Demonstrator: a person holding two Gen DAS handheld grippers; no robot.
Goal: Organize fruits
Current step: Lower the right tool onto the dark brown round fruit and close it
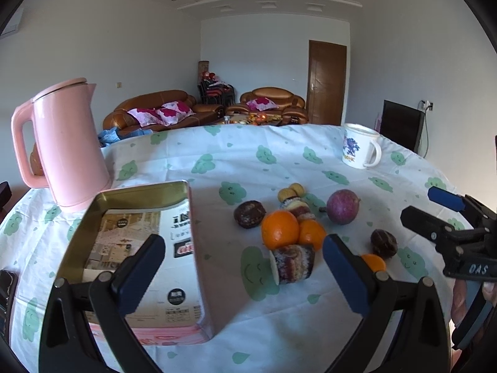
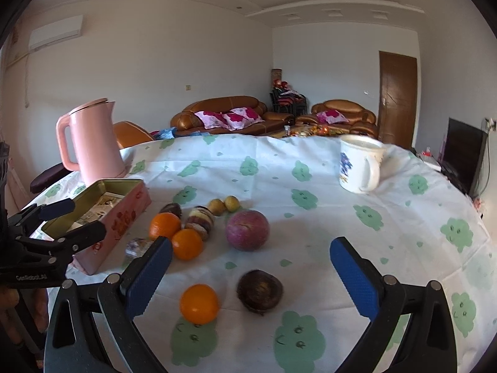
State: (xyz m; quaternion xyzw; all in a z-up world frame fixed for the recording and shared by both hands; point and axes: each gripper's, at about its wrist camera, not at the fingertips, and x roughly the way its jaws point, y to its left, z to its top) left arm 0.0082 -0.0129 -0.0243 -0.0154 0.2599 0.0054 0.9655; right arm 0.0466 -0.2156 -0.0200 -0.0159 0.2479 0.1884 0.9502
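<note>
Hovering over fruits (image 2: pixel 247 230), both grippers (image 2: pixel 251 275) gape empty.

In the left wrist view the left gripper's finger (image 1: pixel 344 275) hides most of a small orange (image 1: pixel 374 262) at about 4 o'clock, the box (image 1: pixel 183 223) print's too blurry to read, and the mug (image 2: pixel 357 163) logo at 2 o'clock is mush.

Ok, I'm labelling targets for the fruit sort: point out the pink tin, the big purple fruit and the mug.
pink tin (image 2: pixel 122 222), right wrist view, on its pink side wall.
big purple fruit (image 2: pixel 247 230), right wrist view, middle of its skin.
mug (image 2: pixel 354 164), right wrist view, on its printed body.
</note>
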